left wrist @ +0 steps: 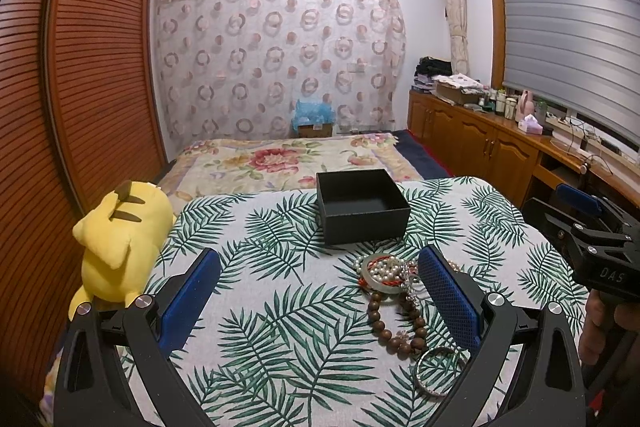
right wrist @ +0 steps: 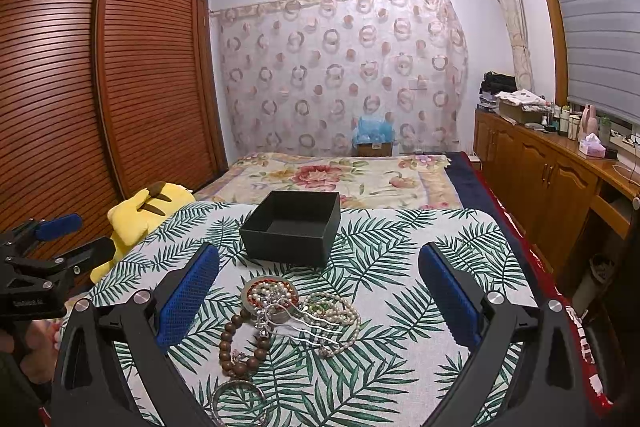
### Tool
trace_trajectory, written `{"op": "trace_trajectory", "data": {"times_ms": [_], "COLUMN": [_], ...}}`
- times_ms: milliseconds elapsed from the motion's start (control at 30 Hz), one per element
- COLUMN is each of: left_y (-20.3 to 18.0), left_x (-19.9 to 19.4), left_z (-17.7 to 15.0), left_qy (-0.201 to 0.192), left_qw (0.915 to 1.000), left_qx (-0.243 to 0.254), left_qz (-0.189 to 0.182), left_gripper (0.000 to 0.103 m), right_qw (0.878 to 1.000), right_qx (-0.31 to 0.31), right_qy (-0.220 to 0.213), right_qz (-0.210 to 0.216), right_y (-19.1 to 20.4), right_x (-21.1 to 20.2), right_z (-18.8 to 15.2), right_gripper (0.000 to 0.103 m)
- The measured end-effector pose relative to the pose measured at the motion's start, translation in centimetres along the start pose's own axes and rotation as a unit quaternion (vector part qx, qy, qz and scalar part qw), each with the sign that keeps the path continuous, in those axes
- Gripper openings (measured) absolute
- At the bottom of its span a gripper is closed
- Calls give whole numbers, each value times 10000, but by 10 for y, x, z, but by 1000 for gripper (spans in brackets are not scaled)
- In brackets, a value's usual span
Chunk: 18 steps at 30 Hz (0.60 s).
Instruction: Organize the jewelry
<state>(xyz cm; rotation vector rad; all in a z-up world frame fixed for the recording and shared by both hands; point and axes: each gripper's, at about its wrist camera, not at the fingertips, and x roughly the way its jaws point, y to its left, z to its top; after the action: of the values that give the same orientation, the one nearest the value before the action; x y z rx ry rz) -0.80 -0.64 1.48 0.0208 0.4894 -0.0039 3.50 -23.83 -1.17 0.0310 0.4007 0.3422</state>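
Observation:
A pile of jewelry (right wrist: 292, 311) lies on the leaf-print cloth (right wrist: 400, 347): pearl strands, a round tin with red cord (left wrist: 380, 275), a brown wooden bead bracelet (left wrist: 396, 323) and a silver bangle (left wrist: 438, 371). An open, empty black box (left wrist: 362, 205) stands just behind the pile; it also shows in the right wrist view (right wrist: 292, 227). My left gripper (left wrist: 320, 291) is open, hovering left of the pile, its right finger beside the jewelry. My right gripper (right wrist: 320, 291) is open above the pile, holding nothing.
A yellow plush toy (left wrist: 120, 243) lies at the table's left edge. Behind the table is a bed with a floral blanket (left wrist: 288, 159). A wooden wardrobe (left wrist: 80, 87) stands left and a wooden counter with bottles (left wrist: 500, 123) right.

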Motion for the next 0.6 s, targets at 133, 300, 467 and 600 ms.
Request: {"op": "trace_trajectory", "data": {"times_ms": [133,300,467,600], "left_y": [0,0,-2,-3], "left_x": [-1,0,0,2], "left_z": [1,-1,0,-1], "left_qy": [1,-5,16,81], "left_qw": [10000,10000,10000,10000], "left_qx": [4,0,1,5], "left_qz": [2,1,-10,-50], "left_gripper": [96,96,96,96], "right_qw": [10000,10000,10000,10000], "right_qx": [0,7,7,6], "right_qy": [1,9,6,9], "right_qz": [0,17,16,13], "right_y": [0,2,4,4], "right_x": [0,-1,-2,-2], "right_z": [0,2,5,4], "right_gripper": [100,100,100,100]}}
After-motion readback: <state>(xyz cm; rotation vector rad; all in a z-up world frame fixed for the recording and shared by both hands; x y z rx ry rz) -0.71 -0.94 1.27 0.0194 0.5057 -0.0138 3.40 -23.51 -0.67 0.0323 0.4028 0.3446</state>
